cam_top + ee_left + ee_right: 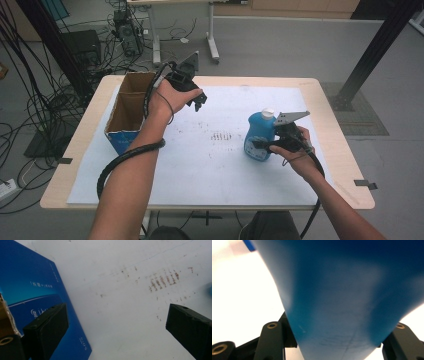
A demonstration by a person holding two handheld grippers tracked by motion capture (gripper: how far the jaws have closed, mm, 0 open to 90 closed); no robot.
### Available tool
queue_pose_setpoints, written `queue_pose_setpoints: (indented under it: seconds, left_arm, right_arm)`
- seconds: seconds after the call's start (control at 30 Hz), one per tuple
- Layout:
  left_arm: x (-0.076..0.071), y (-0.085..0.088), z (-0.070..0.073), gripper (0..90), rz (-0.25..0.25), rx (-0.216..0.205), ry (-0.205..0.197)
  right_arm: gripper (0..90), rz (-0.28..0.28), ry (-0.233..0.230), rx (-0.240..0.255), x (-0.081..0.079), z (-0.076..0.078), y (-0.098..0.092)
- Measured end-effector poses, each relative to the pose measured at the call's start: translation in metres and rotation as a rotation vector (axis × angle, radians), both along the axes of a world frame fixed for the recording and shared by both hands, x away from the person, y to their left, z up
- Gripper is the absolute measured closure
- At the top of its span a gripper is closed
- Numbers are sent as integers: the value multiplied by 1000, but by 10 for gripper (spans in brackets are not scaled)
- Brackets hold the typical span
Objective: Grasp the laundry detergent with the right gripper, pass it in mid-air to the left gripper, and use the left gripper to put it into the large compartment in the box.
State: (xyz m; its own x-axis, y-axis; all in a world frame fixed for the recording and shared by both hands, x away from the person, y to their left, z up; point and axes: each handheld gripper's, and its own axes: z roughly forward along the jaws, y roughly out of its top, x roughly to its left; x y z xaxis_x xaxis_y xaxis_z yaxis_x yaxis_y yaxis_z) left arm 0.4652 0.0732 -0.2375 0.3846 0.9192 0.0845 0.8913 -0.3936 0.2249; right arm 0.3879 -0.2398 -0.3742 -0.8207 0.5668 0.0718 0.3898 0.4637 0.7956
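A light wooden table (332,165) is covered across most of its top by a white sheet (220,165) marked with faint brown smudges near the middle. At the left end of the sheet stands an open cardboard box (127,107) with a blue outer wall and a divider inside. Right of centre on the sheet stands an upright blue bottle (259,136) with a white cap, well apart from the box. The right gripper (264,145) comes in level from the bottom right side and has its jaws closed on the bottle's body; in the right gripper view the blue plastic sits pressed between the two black jaws. The left gripper (196,103) hovers above the sheet just beside the box's right wall, held in the person's raised left hand (167,97). Its jaws stand wide apart with nothing between them, and in the left gripper view they frame the stained sheet and the blue side of the box.
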Motion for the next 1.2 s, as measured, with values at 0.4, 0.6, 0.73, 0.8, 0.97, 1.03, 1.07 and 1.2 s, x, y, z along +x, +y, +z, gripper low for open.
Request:
queue_pose_setpoints:
  seconds: [0.4,0.6,0.73,0.8,0.97,1.03,1.07,1.2]
  left_arm:
    - [-1,-3,35,51,-194,-23,-37]
    - [-3,-1,64,54,-318,-6,-80]
    - [-4,3,80,54,-370,-4,-84]
    - [-5,5,88,54,-400,1,-84]
    - [-8,7,101,54,-468,2,-61]
    - [-9,7,105,55,-495,5,-59]
    - [-9,7,106,56,-510,5,-58]
    - [-9,10,108,62,-542,13,-41]
  right_arm:
    - [430,6,20,-9,29,43,14]
    - [430,36,4,-18,44,64,28]
    - [430,61,-2,-6,53,76,39]
    - [431,77,-2,-4,58,82,46]
    - [430,135,2,3,69,93,69]
    - [430,151,-5,2,71,94,73]
    - [430,162,-8,1,72,96,78]
    - [430,208,-5,1,78,102,98]
